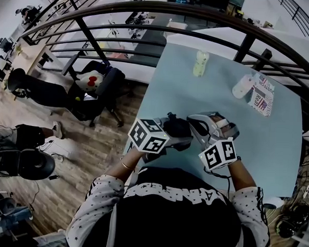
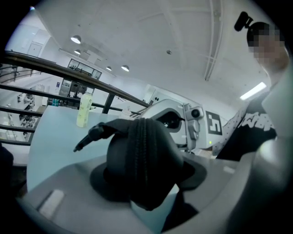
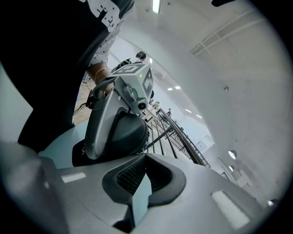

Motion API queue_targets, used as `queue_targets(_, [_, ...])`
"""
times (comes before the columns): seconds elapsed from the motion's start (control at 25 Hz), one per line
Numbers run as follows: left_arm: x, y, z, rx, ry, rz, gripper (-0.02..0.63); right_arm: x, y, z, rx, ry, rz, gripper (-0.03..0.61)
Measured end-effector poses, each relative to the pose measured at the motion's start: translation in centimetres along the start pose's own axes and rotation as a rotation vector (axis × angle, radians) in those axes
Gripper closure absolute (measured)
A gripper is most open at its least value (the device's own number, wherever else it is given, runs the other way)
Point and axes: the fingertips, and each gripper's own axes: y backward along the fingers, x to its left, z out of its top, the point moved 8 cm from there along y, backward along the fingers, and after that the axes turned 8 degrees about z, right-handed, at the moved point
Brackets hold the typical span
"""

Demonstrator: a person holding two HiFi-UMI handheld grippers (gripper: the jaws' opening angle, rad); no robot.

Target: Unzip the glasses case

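Our left hand-held gripper (image 2: 146, 179) grasps the glasses case (image 2: 142, 155); our right hand-held gripper (image 3: 142, 176), clenched empty, may shove the zipper pull (image 2: 88, 138) away

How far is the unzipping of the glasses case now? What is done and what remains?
Done: the left tongs are clamped on the black glasses case. In hand: the right tongs, shut and empty, are beside it. Left: the zipper seam looks closed along the case and the zipper pull sticks out free, so gripping and drawing it remains.
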Motion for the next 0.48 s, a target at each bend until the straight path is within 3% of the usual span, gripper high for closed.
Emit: queue_targets(0.48, [-0.3, -1.4, -0.6, 0.143, -0.11, 0.031, 0.614, 0.5, 0.1, 0.1, 0.064, 0.11, 0.014, 0.574])
